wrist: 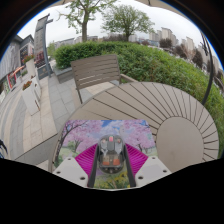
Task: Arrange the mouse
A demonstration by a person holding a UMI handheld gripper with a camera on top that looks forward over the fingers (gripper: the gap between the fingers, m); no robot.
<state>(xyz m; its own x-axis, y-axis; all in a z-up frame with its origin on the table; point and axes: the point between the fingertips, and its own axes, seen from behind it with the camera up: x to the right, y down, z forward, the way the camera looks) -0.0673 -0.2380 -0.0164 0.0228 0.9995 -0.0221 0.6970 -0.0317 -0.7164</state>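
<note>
The tool is gripping the mouse between both pads, over the blossom-print mat on the round slatted counter. Pickup looks done; placement, toward twelve o'clock, is remaining.

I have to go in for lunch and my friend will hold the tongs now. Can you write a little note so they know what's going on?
Tongs: the mouse sits between the pink pads; whether they press on it can't be told.
Mouse: on or just over the flowery mouse mat, which lies on the round slatted table.
Done: tongs are at the mouse.
Left: put the mouse where it belongs on the mat, then let go.
</note>
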